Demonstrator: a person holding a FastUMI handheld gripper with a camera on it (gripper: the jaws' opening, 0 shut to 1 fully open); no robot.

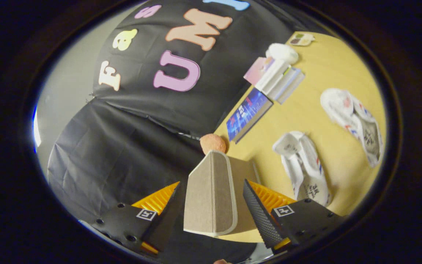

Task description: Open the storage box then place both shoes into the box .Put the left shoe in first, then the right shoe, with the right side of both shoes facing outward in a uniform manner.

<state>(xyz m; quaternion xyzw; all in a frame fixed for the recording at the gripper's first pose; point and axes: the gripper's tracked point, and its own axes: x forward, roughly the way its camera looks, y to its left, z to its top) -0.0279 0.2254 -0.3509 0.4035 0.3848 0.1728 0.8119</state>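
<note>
Standing between the open gripper (211,205) fingers: storage box (211,194).

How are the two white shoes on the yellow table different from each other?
The nearer white shoe lies just beyond the gripper and the tan fabric storage box between its open fingers; the farther white shoe lies well beyond them. The nearer shoe's opening is at its far end; the farther shoe's opening is at its near end. Both are white with red and blue marks, resting on the yellow table.
</note>
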